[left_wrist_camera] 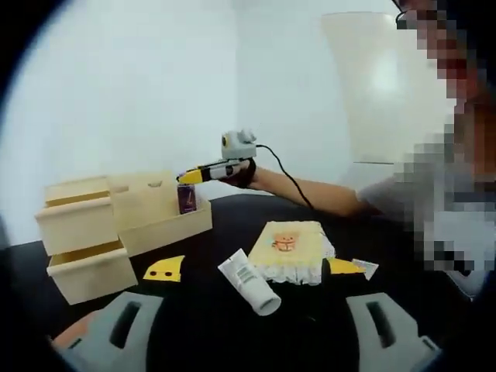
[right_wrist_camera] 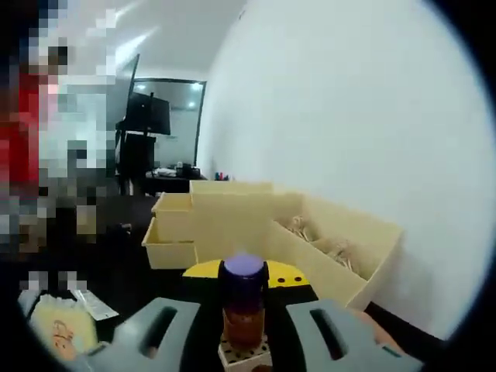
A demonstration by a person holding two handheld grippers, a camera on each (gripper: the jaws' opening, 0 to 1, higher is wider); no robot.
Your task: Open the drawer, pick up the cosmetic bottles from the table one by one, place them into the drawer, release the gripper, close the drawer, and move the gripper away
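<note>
Right tool (right_wrist_camera: 246,329) clamped on a small amber bottle (right_wrist_camera: 243,314) with a purple cap, gripped around the body just under the cap, upright between the jaws. Looks light and rigid, probably glass or hard plastic, so likely slick; gripping mid-body rather than the cap seems the safer bet. Straight ahead of that tool: the pale wooden drawer unit (right_wrist_camera: 232,217), one drawer (right_wrist_camera: 333,248) pulled out with its open top and thin walls just ahead and to the right. Plenty of room above the rim, but the near wall needs clearing before lowering.

Left tool (left_wrist_camera: 240,329) hanging back, jaws spread wide, nothing in them. Ahead of it on the black desk (left_wrist_camera: 201,325): a white tube (left_wrist_camera: 249,282) lying on its side, soft and squeezable by the look, best taken across the middle. Just beyond, a yellow frilly pouch (left_wrist_camera: 288,249).
</note>
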